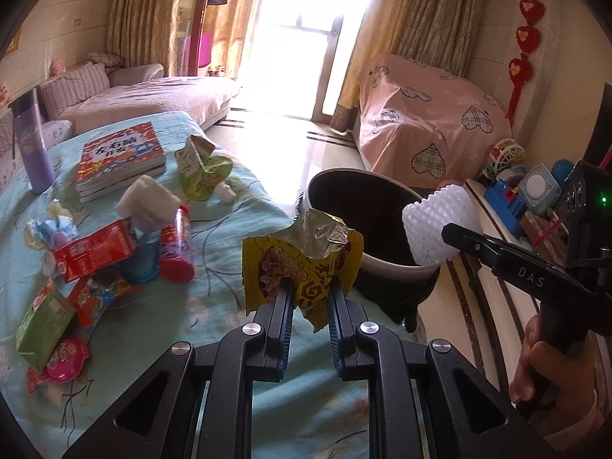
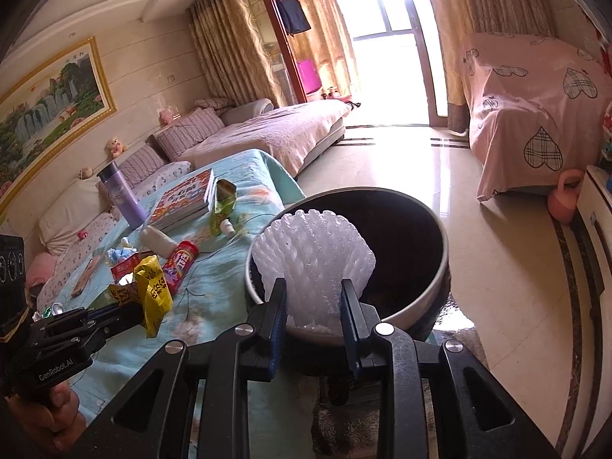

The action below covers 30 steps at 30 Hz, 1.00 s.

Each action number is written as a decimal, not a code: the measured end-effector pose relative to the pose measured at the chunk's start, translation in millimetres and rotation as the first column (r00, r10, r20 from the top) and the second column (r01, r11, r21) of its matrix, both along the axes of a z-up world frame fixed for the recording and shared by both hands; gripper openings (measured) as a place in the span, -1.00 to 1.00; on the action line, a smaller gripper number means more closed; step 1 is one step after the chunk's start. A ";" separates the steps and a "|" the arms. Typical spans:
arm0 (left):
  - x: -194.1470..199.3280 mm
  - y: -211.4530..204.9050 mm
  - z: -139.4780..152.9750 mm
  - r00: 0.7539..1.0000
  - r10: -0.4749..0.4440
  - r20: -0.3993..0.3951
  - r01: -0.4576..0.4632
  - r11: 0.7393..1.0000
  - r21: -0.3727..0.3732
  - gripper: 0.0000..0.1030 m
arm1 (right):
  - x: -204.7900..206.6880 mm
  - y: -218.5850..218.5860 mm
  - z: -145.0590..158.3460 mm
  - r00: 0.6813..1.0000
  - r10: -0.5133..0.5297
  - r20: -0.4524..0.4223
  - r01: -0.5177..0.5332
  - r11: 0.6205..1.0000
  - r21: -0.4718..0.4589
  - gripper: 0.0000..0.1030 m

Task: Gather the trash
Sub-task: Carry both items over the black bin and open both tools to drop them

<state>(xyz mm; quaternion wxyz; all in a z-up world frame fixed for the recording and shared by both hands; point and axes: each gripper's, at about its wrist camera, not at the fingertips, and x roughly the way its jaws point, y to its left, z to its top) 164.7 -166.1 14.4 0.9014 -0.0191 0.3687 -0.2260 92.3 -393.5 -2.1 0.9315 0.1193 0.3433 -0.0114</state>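
My left gripper [image 1: 310, 287] is shut on a yellow snack wrapper [image 1: 306, 256] and holds it above the table's right edge, just left of the dark round trash bin [image 1: 367, 206]. My right gripper [image 2: 313, 298] is shut on a white foam fruit net [image 2: 313, 256] and holds it over the bin's near rim [image 2: 443, 260]. In the left wrist view the right gripper [image 1: 447, 237] and the foam net [image 1: 440, 222] sit at the bin's right rim. In the right wrist view the left gripper [image 2: 134, 311] with the wrapper [image 2: 153, 290] is at the lower left.
On the blue tablecloth [image 1: 214, 306] lie a red carton [image 1: 91, 254], a red can [image 1: 178, 244], a green pouch [image 1: 202, 172], a white tissue [image 1: 147, 202], a green box [image 1: 42, 325], books [image 1: 120, 157] and a purple bottle [image 1: 32, 141]. A toy shelf [image 1: 535, 199] stands right of the bin.
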 end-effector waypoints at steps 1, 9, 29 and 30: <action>2.8 -3.7 0.9 1.000 -0.006 0.001 0.006 1.000 0.002 -0.69 | 0.7 -2.2 0.0 1.000 -0.003 0.000 0.003 1.000 0.001 -0.48; 26.4 -36.4 4.8 0.999 -0.051 0.013 0.051 0.999 0.018 -0.69 | 7.7 -16.2 3.2 1.000 -0.020 -0.002 0.020 1.000 -0.003 -0.47; 109.7 -105.5 -16.6 0.990 -0.115 -0.085 0.120 0.991 0.063 -0.62 | 55.2 -55.1 -15.3 0.995 -0.009 -0.101 0.007 1.000 -0.023 -0.37; 112.7 -107.7 -18.2 0.989 -0.118 -0.094 0.124 0.990 0.063 -0.59 | 56.9 -56.1 -17.6 0.994 -0.006 -0.108 0.003 1.000 -0.022 -0.36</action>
